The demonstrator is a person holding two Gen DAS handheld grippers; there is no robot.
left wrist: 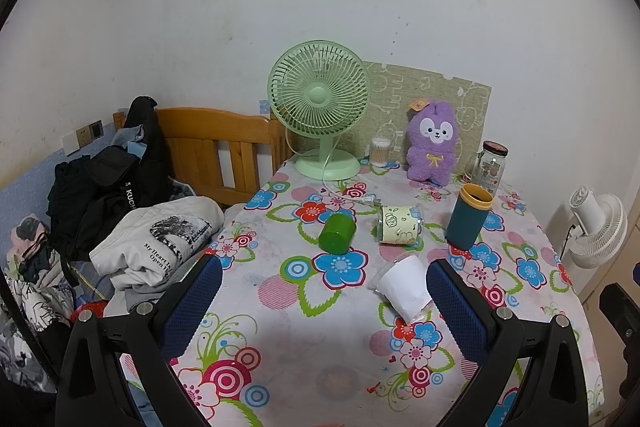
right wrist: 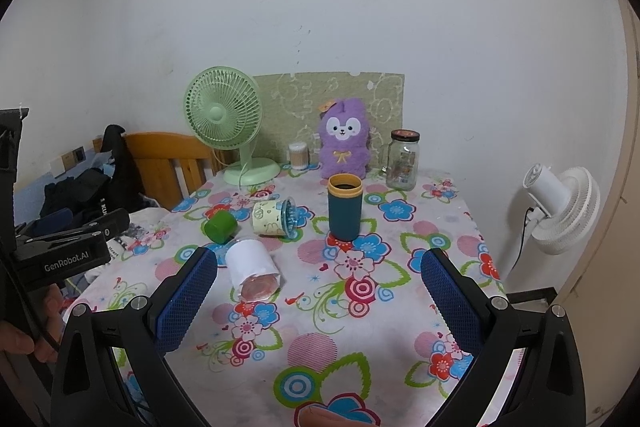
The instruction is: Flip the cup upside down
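A dark teal cup with a yellow rim (left wrist: 469, 217) (right wrist: 345, 207) stands upright, mouth up, on the flowered tablecloth. A white plastic cup (left wrist: 404, 286) (right wrist: 253, 268), a green cup (left wrist: 337, 233) (right wrist: 220, 225) and a pale yellow patterned cup (left wrist: 400, 225) (right wrist: 274, 218) lie on their sides. My left gripper (left wrist: 324, 301) is open and empty, above the near table; the white cup lies just inside its right finger. My right gripper (right wrist: 318, 297) is open and empty; the white cup lies next to its left finger, the teal cup farther ahead.
A green desk fan (left wrist: 320, 107) (right wrist: 224, 119), a purple plush (left wrist: 432, 143) (right wrist: 344, 143), a cotton swab jar (left wrist: 380, 151) and a glass jar (left wrist: 490, 167) (right wrist: 403, 159) stand at the back. A bed with clothes (left wrist: 132, 219) lies left. A white fan (right wrist: 560, 203) stands right.
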